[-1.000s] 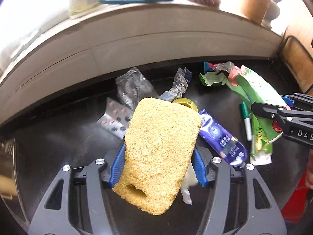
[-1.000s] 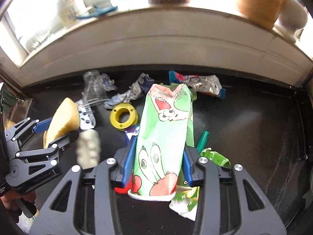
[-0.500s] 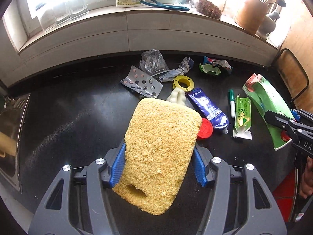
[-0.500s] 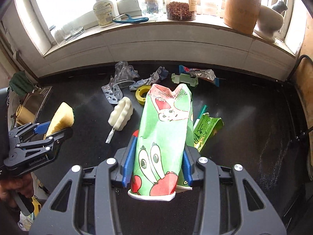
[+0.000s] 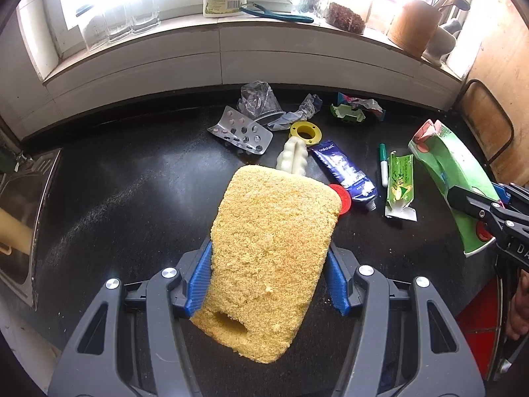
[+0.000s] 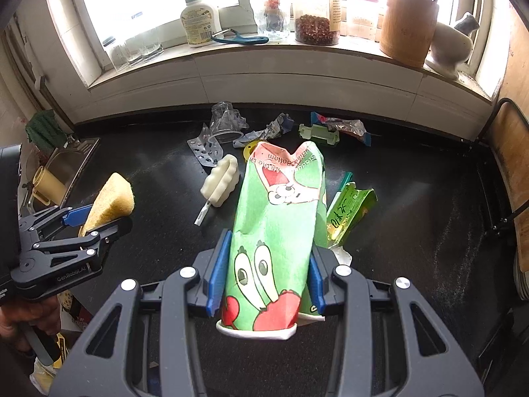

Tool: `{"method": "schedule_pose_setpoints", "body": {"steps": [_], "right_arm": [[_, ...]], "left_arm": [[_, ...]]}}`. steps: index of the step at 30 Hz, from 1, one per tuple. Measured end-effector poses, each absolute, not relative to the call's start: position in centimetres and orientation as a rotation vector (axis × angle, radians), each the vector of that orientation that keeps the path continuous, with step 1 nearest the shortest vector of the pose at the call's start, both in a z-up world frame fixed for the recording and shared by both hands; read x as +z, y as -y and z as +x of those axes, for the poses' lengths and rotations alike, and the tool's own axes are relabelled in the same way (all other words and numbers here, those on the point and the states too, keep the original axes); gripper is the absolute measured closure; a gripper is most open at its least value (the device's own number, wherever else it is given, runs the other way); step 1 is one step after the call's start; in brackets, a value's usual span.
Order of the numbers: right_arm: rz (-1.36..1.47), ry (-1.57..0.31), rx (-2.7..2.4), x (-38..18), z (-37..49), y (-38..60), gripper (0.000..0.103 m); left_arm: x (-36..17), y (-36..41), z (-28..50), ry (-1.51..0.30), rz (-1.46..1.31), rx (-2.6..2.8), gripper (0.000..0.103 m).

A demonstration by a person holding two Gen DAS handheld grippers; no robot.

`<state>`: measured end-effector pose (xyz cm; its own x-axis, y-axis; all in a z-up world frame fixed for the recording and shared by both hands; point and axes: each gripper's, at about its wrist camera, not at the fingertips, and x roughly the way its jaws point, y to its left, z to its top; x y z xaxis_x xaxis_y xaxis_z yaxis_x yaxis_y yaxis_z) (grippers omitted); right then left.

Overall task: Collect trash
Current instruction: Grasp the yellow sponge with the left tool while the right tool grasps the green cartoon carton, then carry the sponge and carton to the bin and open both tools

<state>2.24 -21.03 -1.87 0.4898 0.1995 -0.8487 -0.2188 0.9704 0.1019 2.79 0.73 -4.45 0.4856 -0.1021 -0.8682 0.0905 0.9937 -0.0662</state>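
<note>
My left gripper is shut on a yellow sponge and holds it above the black counter. It also shows in the right wrist view, with the sponge in it. My right gripper is shut on a crushed green paper cup, held above the counter; the cup shows at the right of the left wrist view. Trash lies on the counter: a blister pack, a clear plastic cup, a yellow ring, a white foam piece, a blue tube, a green sachet.
A steel sink is at the left. A window sill carries a soap bottle, jars and a wooden utensil holder. A green marker, a red cap and crumpled wrappers lie on the counter.
Both grippers have risen and pulled back from the counter with the sponge and the cup. The trash looks smaller and farther, and more of the window sill shows.
</note>
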Motion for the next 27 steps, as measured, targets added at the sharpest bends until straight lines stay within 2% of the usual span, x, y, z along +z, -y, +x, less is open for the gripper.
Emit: {"method": "schedule_pose_setpoints", "body": {"steps": [13, 20, 27], "right_arm": [[-0.082, -1.008, 0.369, -1.1, 1.5, 16.1, 0.062], [-0.165, -1.013, 0.623, -2.1, 0.4, 6.4, 0.062], [-0.288, -1.051, 0.951, -4.4, -4.4, -6.2, 0.062]], "left_arm": [[-3.2, -5.5, -0.6, -1.016, -0.06, 0.017, 0.045], [-3.2, -12.7, -6.3, -1.007, -0.125, 0.227, 0.045], [-6.3, -20.8, -15.9, -1.05, -0.279, 0.475, 0.045]]}}
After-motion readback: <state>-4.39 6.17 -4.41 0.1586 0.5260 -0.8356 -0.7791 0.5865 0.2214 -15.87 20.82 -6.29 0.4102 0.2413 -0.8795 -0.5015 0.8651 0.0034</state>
